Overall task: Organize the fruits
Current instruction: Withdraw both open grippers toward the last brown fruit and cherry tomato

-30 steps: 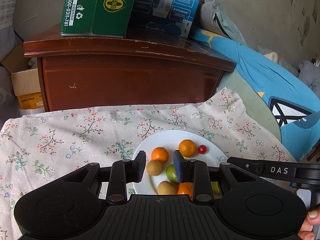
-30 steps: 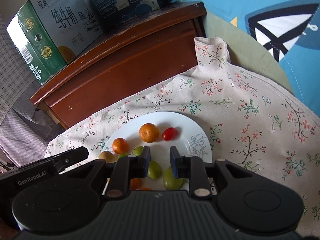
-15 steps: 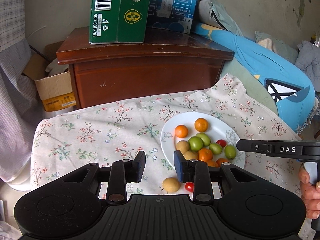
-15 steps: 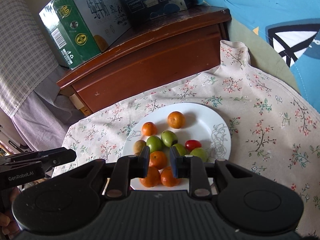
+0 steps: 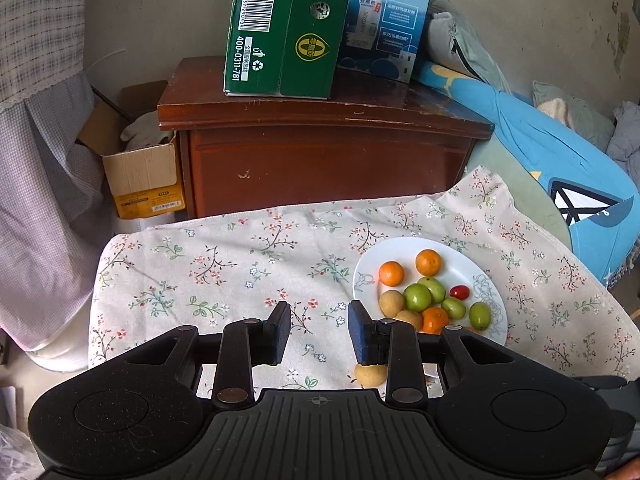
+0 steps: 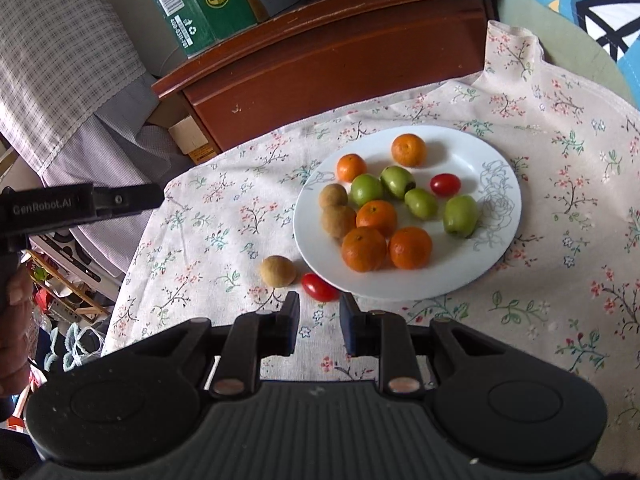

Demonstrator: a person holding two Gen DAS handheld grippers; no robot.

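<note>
Only right view shows stray tomato point(image 6: 319, 287) beside plate point(image 6: 496, 236).

Glossy plate point(image 6: 496, 168), matt cloth point(image 6: 560, 280) — scuffed wood cabinet point(image 5: 320, 168)

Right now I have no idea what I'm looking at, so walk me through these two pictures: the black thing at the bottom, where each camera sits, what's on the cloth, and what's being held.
The black thing is a hand-held two-finger gripper; a person carries one in each hand, with a wide-angle camera on each looking along its fingers. One picture is from the left gripper, the other from the right gripper. In the right view, the left tool and the hand holding it show at the left edge.

On the floral cloth sits a white plate with small oranges, green fruits, brown fruits and a red tomato. A brown fruit and another tomato lie on the cloth beside the plate.

Both grippers are nearly shut and hold nothing.
</note>
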